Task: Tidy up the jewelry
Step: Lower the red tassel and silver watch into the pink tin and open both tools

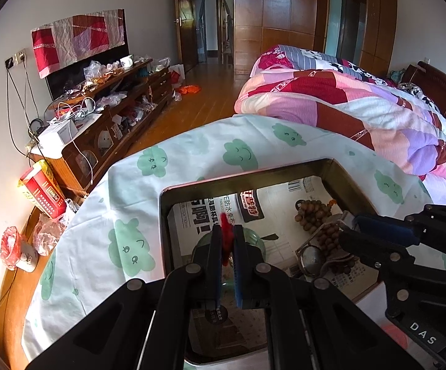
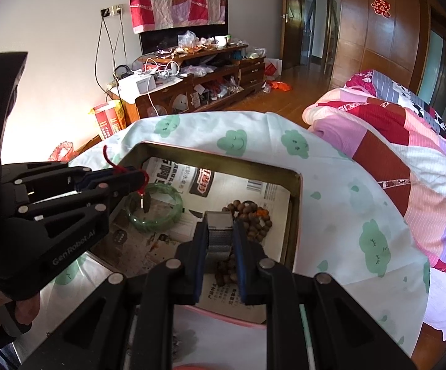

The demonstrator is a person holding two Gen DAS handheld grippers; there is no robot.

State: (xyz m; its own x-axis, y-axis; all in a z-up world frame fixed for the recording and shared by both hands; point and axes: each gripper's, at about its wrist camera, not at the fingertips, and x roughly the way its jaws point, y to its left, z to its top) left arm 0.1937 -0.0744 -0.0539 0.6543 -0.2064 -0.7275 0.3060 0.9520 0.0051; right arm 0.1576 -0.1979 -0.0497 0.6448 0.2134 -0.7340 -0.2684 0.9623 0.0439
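my left gripper [image 1: 226, 240] pinched the red cord [image 1: 225, 231], my right gripper [image 2: 220, 240] clamped the watch band [image 2: 220, 231] — either could snag the beads [image 2: 247, 215] in the tin's [image 2: 295, 215] right corner.

Daylit room, glare blown out at left, fisheye-bent dark corners, sharp

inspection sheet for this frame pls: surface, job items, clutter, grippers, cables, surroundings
Surface: table under a cloud-print cloth; metal tray on it, lined with newspaper.
Job's things: green bangle, brown bead string and watch in the tray; red cord with a small pendant.
Clutter: nothing seen in the tray beyond the jewelry.
Grippers: left gripper jaws shut on the red cord; right gripper jaws shut on the watch's mesh band.
Cables: wires hang from a wall socket, away from the table.
Surroundings: bed quilt, cluttered TV cabinet, wooden wardrobe.
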